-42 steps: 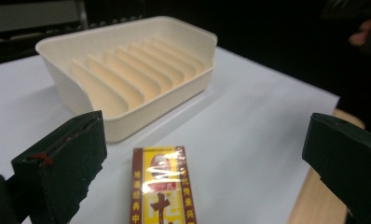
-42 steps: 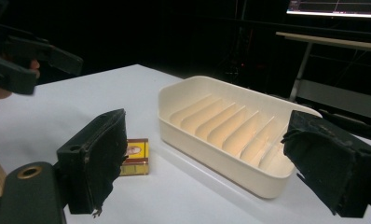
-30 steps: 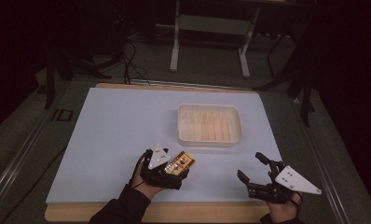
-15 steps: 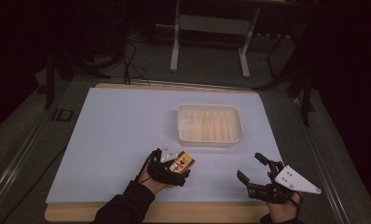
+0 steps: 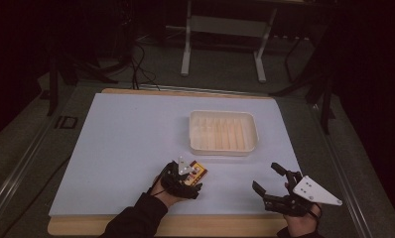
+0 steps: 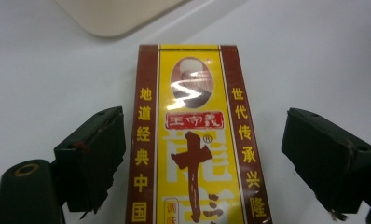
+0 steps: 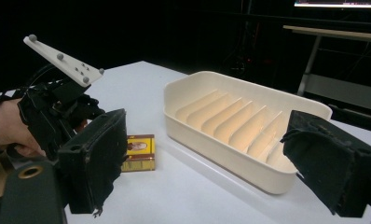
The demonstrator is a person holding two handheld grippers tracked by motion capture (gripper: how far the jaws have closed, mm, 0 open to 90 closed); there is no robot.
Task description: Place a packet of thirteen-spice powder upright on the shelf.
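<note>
— High view first: we have the left gripper down over the yellow and red box, which lies flat on the white table near the front edge, a little in front of the cream tray. Do we have hold of it yet?

— Not quite, as we read it. In the left gripper view the box sits lengthwise between our jaws. They have just been closing around it. The left pad stands just beside the box's long edge, perhaps touching it; the right pad is plainly apart from the other edge, with bare table between. So the jaws stand half-closed, not gripping.

— And our right gripper?

— It hangs off to the right near the front edge, well apart from the box. The right gripper view shows its jaws wide with nothing between them, looking across at the tray, with the box lying beside it and the left gripper over it.

— So how far along are we?

— Early, we judge. The reach is made and the jaws straddle the box. The squeeze, the lift and the carry are left. The tray's ribbed slots look empty, so we guess the box goes there, though nothing confirms it.

— What do we watch?

— That the pads close evenly, so the box doesn't skid.
</note>
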